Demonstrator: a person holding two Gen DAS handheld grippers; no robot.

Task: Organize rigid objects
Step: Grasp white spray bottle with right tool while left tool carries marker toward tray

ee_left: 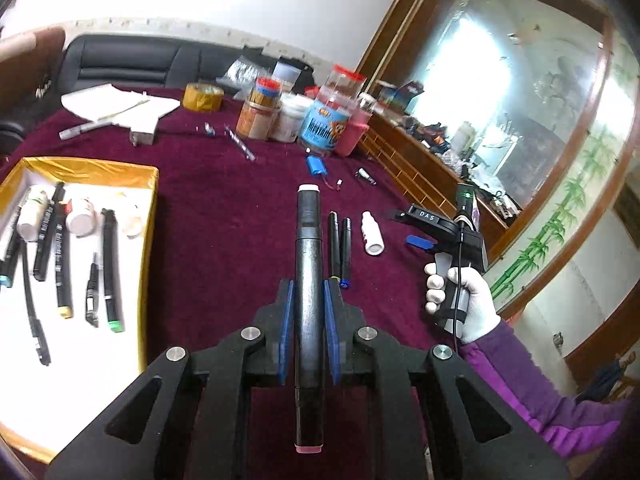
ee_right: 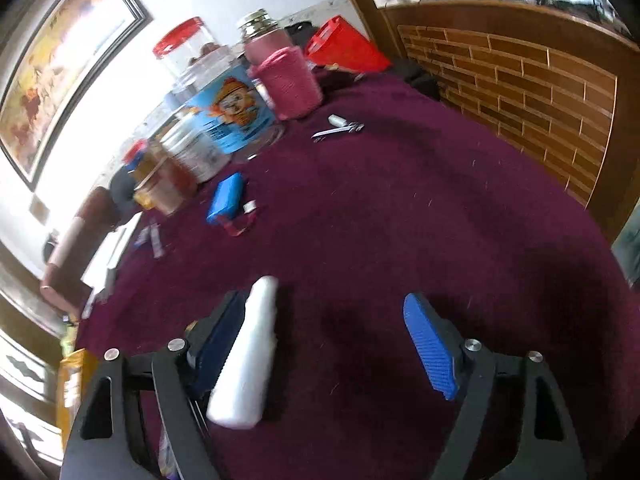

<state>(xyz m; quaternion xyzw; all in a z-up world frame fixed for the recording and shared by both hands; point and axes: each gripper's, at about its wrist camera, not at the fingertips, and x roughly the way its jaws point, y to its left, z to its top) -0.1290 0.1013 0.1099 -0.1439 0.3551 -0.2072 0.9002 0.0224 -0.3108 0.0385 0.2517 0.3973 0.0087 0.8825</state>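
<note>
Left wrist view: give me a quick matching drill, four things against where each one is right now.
Things:
1. black marker with pink caps
2. small white bottle
3. green-capped marker
4. yellow tape roll

Places:
A. lying in the gold-edged box
B. far end of the maroon cloth, left of the jars
C. clamped between the pads of the left hand-held gripper
D. lying on the cloth, just ahead of the open right hand-held gripper

Pairs: 1-C, 2-D, 3-A, 4-B

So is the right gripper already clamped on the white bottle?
No, the right gripper is open, the white bottle lying against only its left pad.
</note>
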